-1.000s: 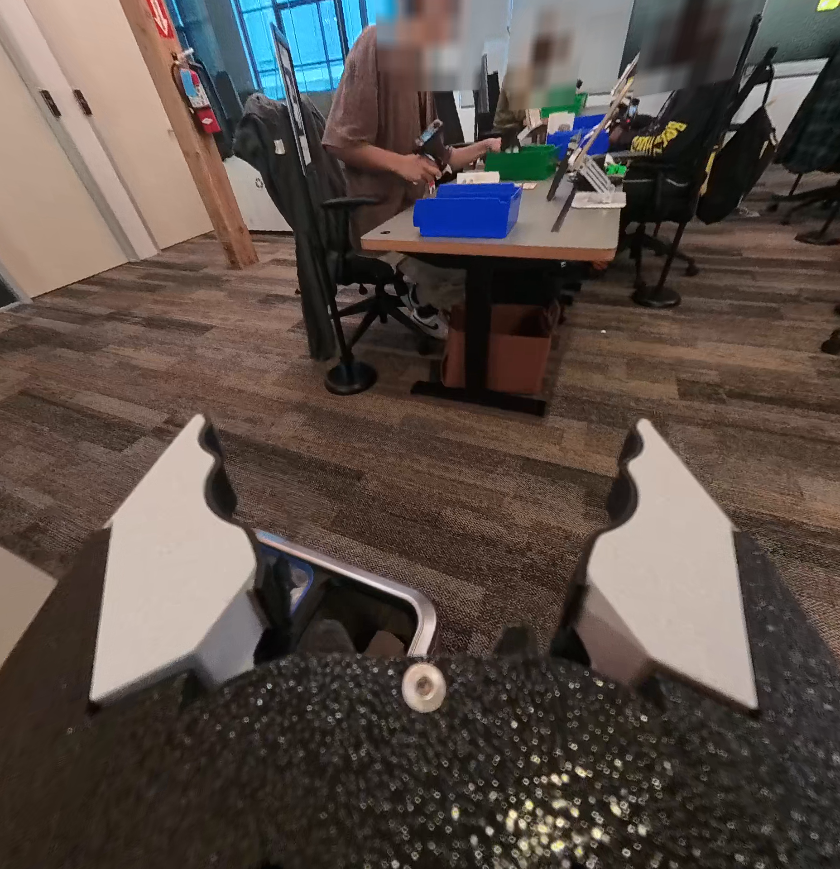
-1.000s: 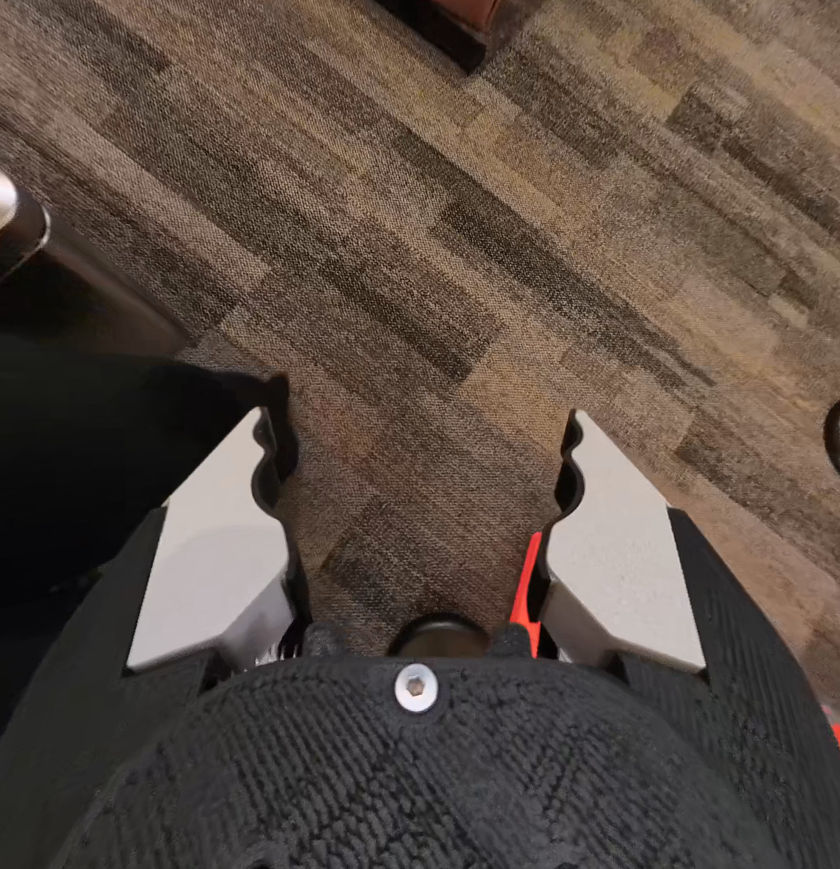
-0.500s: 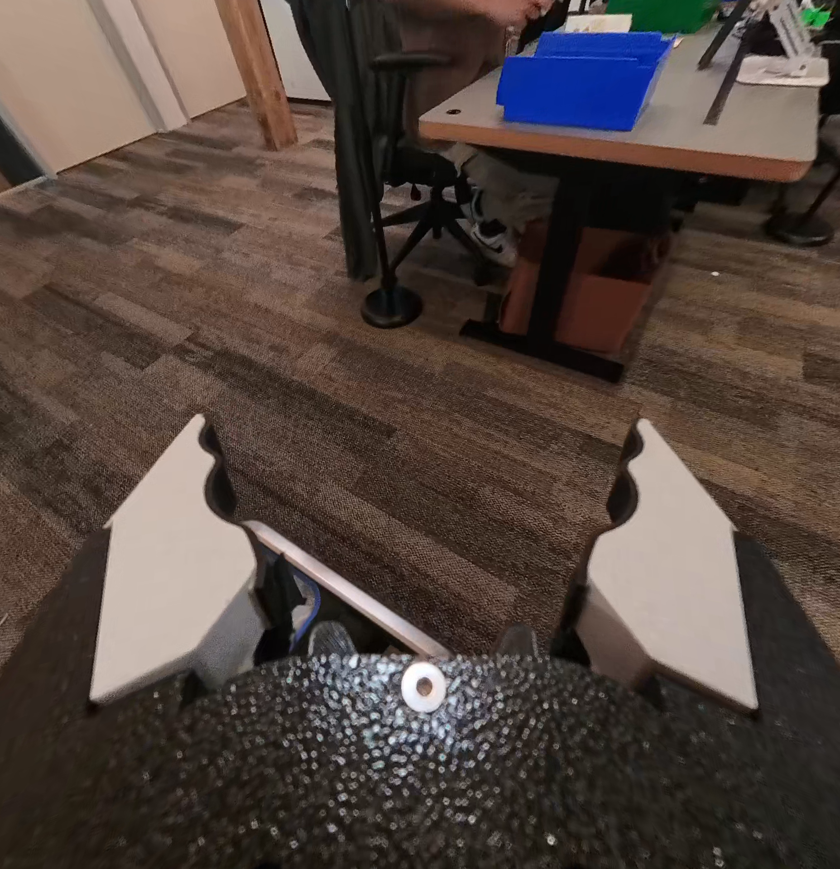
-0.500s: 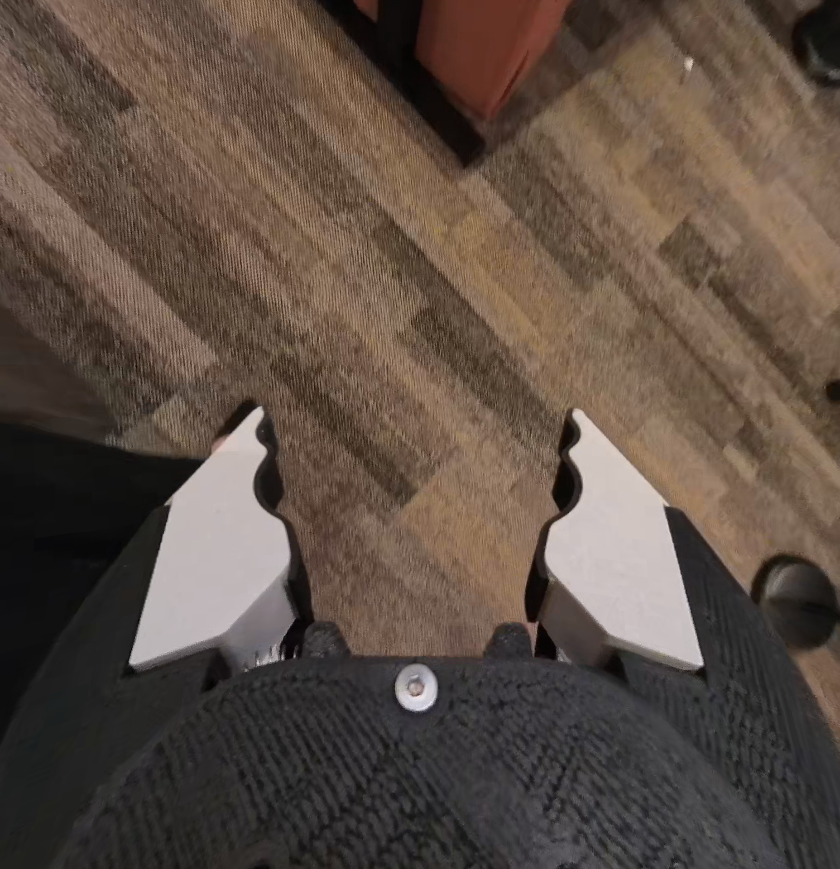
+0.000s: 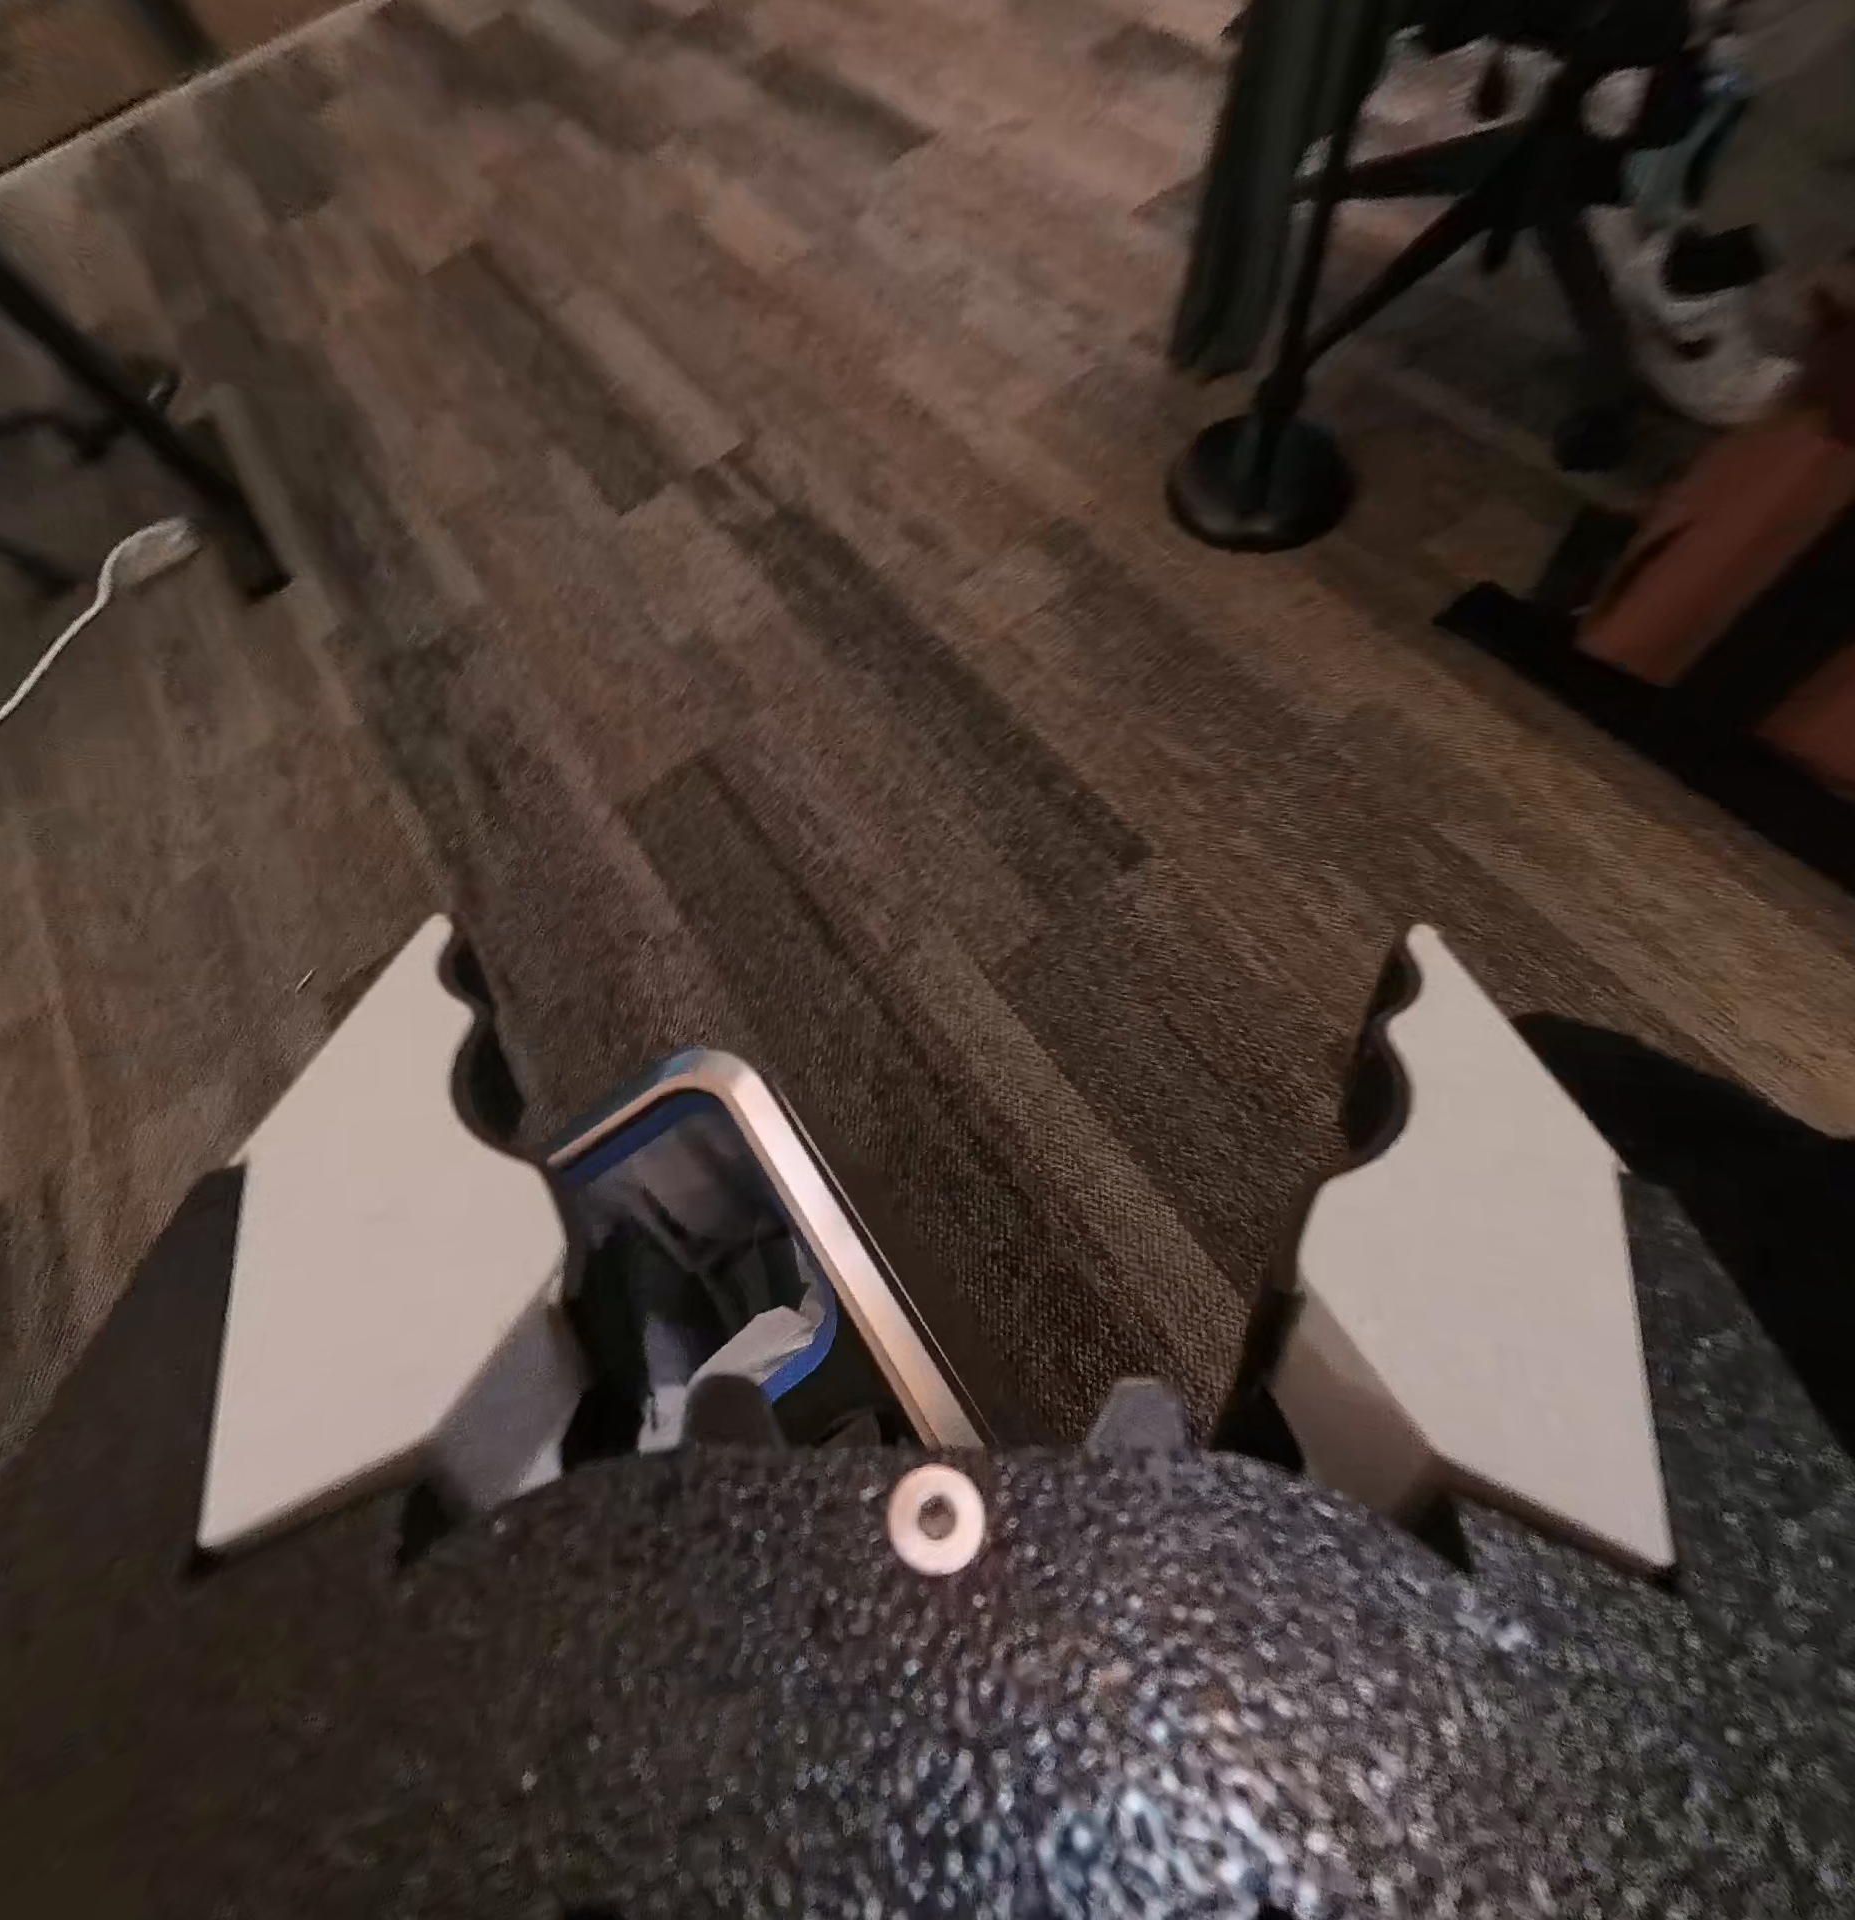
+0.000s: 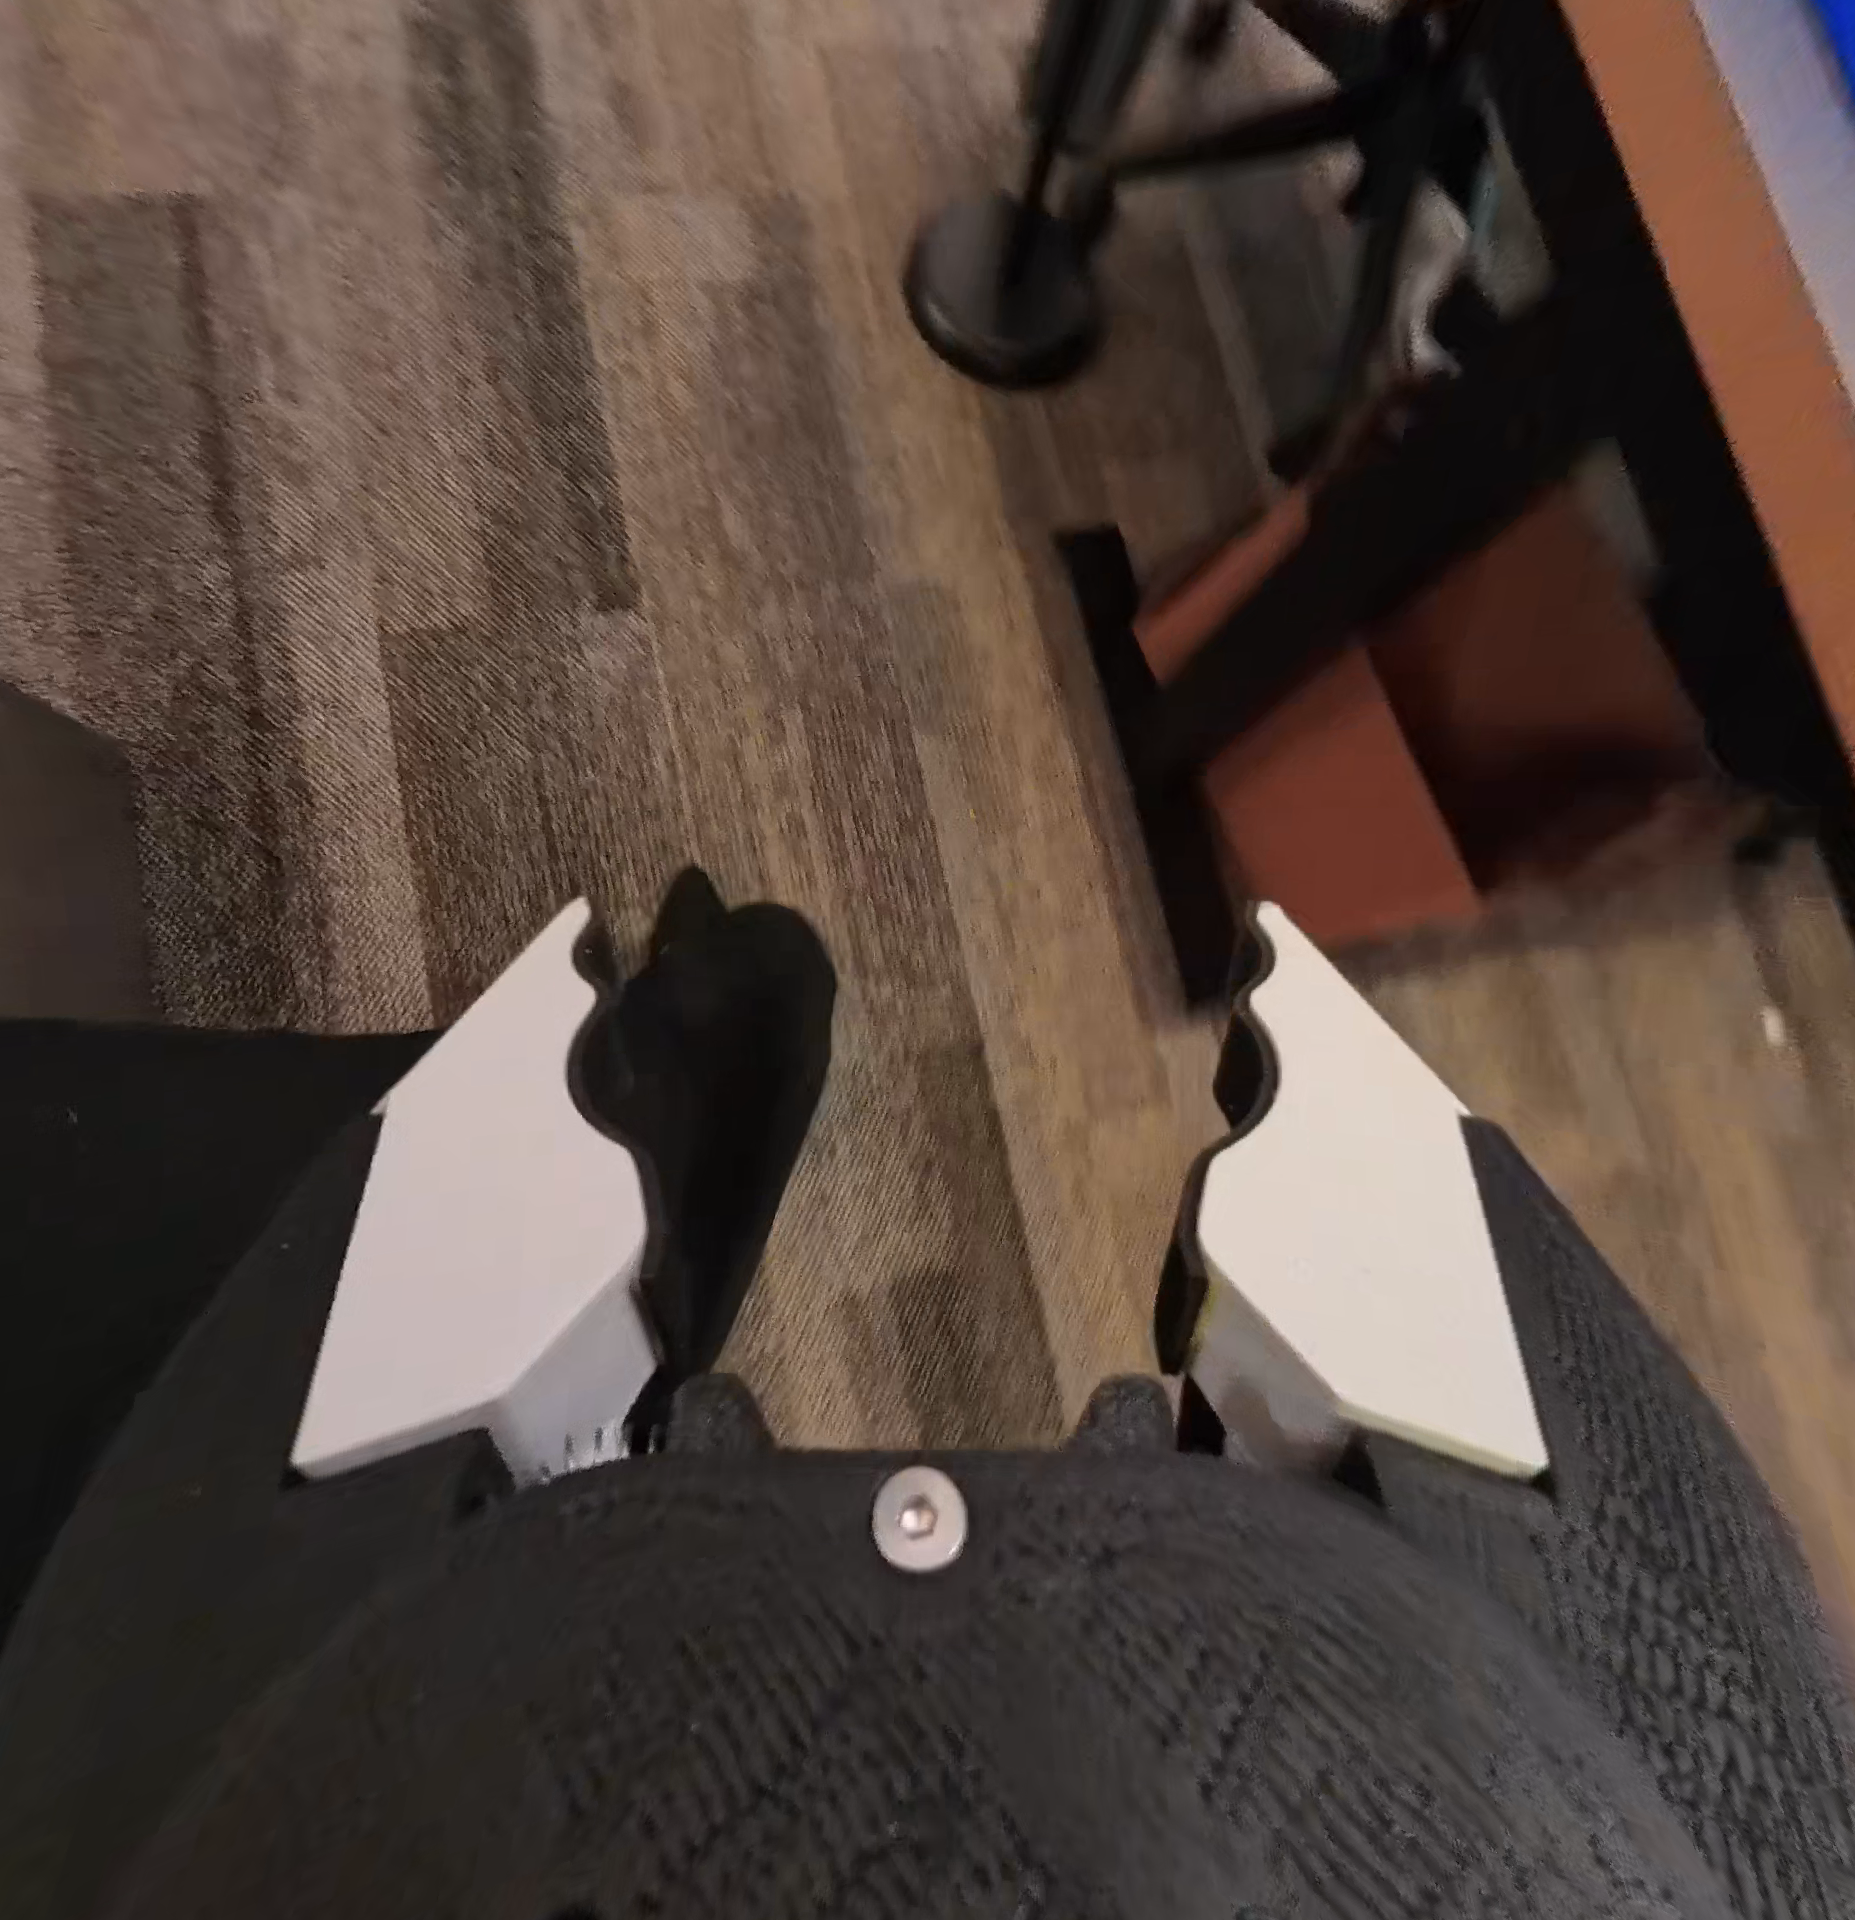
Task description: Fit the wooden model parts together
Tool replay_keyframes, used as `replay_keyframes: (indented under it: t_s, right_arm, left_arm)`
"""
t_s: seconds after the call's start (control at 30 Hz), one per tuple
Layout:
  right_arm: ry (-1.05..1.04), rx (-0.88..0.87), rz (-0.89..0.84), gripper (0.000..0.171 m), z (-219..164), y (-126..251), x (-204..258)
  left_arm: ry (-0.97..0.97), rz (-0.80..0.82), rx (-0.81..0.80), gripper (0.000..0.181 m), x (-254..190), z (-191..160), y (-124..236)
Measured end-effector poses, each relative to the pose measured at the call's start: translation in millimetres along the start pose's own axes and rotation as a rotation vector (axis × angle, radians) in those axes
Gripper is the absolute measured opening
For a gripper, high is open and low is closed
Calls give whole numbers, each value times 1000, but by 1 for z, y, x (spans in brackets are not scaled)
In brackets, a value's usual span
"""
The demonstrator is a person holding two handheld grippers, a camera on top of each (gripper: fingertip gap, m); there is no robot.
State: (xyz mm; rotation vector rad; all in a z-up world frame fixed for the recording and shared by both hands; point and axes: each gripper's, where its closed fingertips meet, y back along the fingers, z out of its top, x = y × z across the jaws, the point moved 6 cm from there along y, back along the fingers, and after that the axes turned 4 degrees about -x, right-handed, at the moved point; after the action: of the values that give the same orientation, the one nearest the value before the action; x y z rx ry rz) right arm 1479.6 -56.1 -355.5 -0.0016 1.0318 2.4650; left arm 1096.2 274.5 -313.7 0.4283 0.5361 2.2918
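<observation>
**Both claws spread, nothing gripped, aimed at the floor**

Brown striped carpet (image 5: 798, 623) fills most of both views, blurred by motion. Where the wooden model parts lie cannot be told, so neither their place relative to the claws nor their look can be given.

The left claw (image 5: 933, 935) has its fingers wide apart with only carpet between the tips. The right claw (image 6: 923, 909) is just as wide apart and holds nothing.

- Right view, upper right: brown edge of a counter (image 6: 1733, 312), with a cardboard box (image 6: 1349, 810) under it.
- Black round chair base (image 5: 1261, 483) is at the upper right in the left view and near the top in the right view.
- A silver-rimmed, blue-edged device (image 5: 850, 1247) sits low beside the left claw's left finger.
- A white cable (image 5: 71, 644) lies on the carpet at far left.

Versus 0.5 s ago, the left view has tipped down and the countertop with blue bins has gone. The right view has swung to take in the chair base.
</observation>
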Motion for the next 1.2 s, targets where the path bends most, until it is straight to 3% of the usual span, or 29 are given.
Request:
replay_keyframes:
  t_s: [0.23,0.47,0.53,0.7,0.97,1.07,1.2]
  right_arm:
    - [307,-51,359,116,159,-160,-3]
    - [527,-29,544,107,292,-314,80]
    - [571,-69,599,96,333,-350,118]
    - [625,-86,647,88,429,-431,220]
    - [680,-137,808,77,589,-510,421]
    - [712,-129,918,74,633,-524,517]
    - [867,-70,1079,65,665,-536,666]
  left_arm:
    - [161,304,160,159,16,-1,-16]
    - [349,616,168,156,56,-5,-28]
    - [413,691,142,143,79,-4,-36]
    - [419,757,91,135,158,10,-79]
    - [339,570,64,126,338,75,-202]
    - [531,589,25,114,417,79,-245]
    - [843,605,120,100,511,36,-292]
